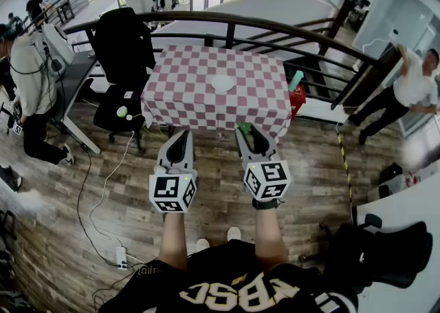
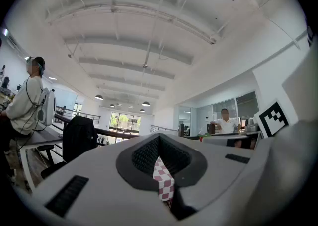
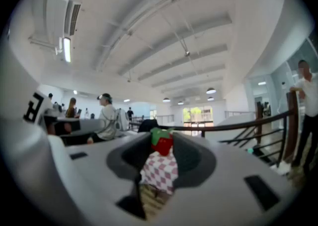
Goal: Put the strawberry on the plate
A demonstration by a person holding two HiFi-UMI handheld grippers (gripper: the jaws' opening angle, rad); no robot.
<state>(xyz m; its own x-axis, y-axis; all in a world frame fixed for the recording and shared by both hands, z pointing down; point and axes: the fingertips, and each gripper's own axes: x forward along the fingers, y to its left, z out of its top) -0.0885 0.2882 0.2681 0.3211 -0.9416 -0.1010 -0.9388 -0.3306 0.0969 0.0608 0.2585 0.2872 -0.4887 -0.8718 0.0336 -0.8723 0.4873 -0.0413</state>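
A red strawberry [image 1: 245, 128] with a green top sits between the tips of my right gripper [image 1: 245, 130], which is shut on it. In the right gripper view the strawberry [image 3: 162, 143] shows at the jaw tips of the right gripper [image 3: 162, 139], above the checkered cloth. The white plate [image 1: 222, 83] lies near the middle of the pink-and-white checkered table [image 1: 185, 102], ahead of both grippers. My left gripper [image 1: 181, 135] hangs beside the right one over the wooden floor, short of the table's near edge. In its own view the left gripper [image 2: 159, 144] is shut and holds nothing.
A black office chair [image 1: 122, 54] with a jacket stands at the table's left side. A dark curved railing [image 1: 275, 26] runs behind the table. A red box [image 1: 297, 98] sits at the table's right. People stand at far left [image 1: 31, 78] and far right [image 1: 412, 84]. Cables [image 1: 89, 201] trail over the floor.
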